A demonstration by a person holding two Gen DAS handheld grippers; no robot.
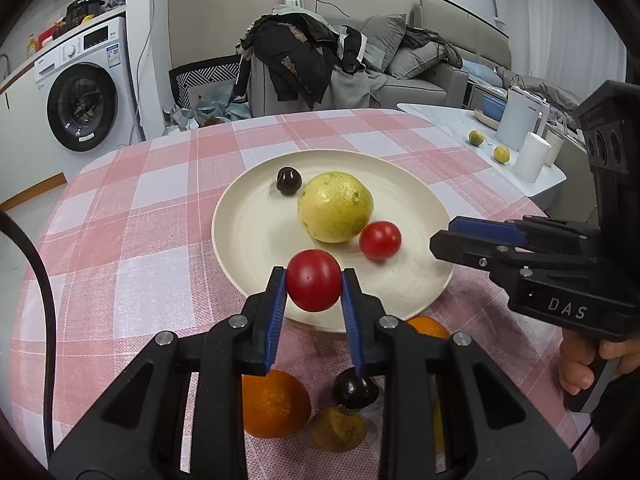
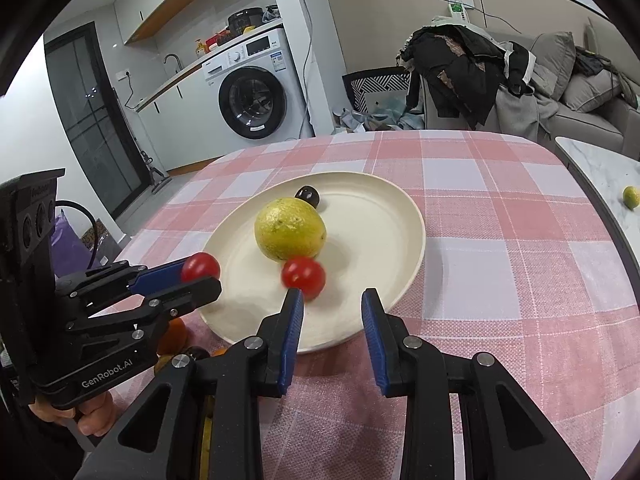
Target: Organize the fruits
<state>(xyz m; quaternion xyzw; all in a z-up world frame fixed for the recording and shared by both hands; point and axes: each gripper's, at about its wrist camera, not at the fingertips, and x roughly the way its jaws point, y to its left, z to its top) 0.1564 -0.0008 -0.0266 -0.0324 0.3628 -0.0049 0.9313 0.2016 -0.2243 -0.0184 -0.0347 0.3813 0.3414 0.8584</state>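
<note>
A cream plate [image 1: 248, 240] [image 2: 380, 216] rests on the pink checked tablecloth. On it lie a yellow-green citrus [image 1: 335, 207] [image 2: 290, 229], a dark cherry [image 1: 289, 181] [image 2: 308, 196] and a red tomato [image 1: 380, 240] [image 2: 304, 276]. My left gripper [image 1: 314, 286] [image 2: 200, 274] is shut on a second red tomato [image 1: 313, 286] [image 2: 200, 267], held above the plate's near left rim. My right gripper [image 2: 332, 300] [image 1: 444, 240] stands open over the plate's near edge, its left finger just in front of the tomato on the plate, nothing between the fingers.
Below my left gripper lie an orange [image 1: 274, 404], a dark cherry [image 1: 354, 390], a brownish fruit [image 1: 338, 428] and another orange [image 1: 428, 326] on the cloth. A white side table [image 1: 540, 176] with two small citrus and white containers stands to the right. A washing machine and a sofa stand behind.
</note>
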